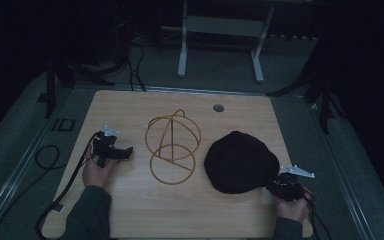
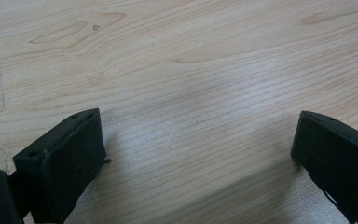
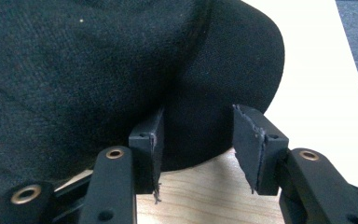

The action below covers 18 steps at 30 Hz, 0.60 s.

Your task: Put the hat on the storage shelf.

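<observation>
- A black cap [image 1: 240, 162] lies on the right half of the wooden table [image 1: 130, 210], with its crown up and its brim toward the person's right side.
- The right gripper [image 1: 280, 184] is at the near right edge of the cap, held by the person's right hand [image 1: 292, 205].
- In the right gripper view, the right gripper [image 3: 198, 140] has its jaws about half open, and the rounded brim of the cap [image 3: 98, 60] lies in front of and partly between them.
- The left jaw in that view stands just against the dark cloth; the right jaw is a little apart from the brim edge. I cannot tell if the pads already press on the cloth, but the gap between them looks free.
- The left gripper [image 1: 111, 150] rests on the left part of the table, well apart from the cap, in the person's left hand [image 1: 97, 172].
- In the left gripper view, the left gripper [image 2: 198, 149] has its jaws wide open with bare wood [image 2: 191, 70] between them; it holds nothing.
- A gold wire frame [image 1: 172, 147], made of round hoops, stands between the two grippers, just beside the cap on its left.
</observation>
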### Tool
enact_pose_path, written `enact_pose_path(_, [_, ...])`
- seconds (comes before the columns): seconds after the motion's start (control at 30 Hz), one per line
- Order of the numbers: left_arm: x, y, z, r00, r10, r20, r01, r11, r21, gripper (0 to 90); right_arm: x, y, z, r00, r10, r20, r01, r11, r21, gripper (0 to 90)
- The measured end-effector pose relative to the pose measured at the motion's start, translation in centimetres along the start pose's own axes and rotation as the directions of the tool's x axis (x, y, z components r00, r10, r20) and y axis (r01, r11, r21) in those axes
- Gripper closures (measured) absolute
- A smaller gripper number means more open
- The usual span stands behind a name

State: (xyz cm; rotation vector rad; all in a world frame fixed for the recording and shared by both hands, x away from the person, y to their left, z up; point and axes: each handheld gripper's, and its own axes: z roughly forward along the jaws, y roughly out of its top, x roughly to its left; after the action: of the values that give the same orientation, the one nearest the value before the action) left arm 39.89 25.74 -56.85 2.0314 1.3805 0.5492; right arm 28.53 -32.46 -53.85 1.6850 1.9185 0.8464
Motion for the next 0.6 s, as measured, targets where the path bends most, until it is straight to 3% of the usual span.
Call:
enact_pose_path(0.3, [0.0, 0.0, 0.0, 1.0000, 0.000, 0.000, 0.000, 1.0000, 0.000, 2.3, -0.3, 0.2, -0.6, 0.9999, 0.011, -0.010, -0.011, 1.000, -0.001, 51.7])
enact_pose_path(0.6, [0.0, 0.0, 0.0, 1.0000, 0.000, 0.000, 0.000, 1.0000, 0.000, 2.3, 0.4, 0.9, -1.4, 0.9981, -0.056, -0.026, 0.057, 0.998, 0.034, 53.7])
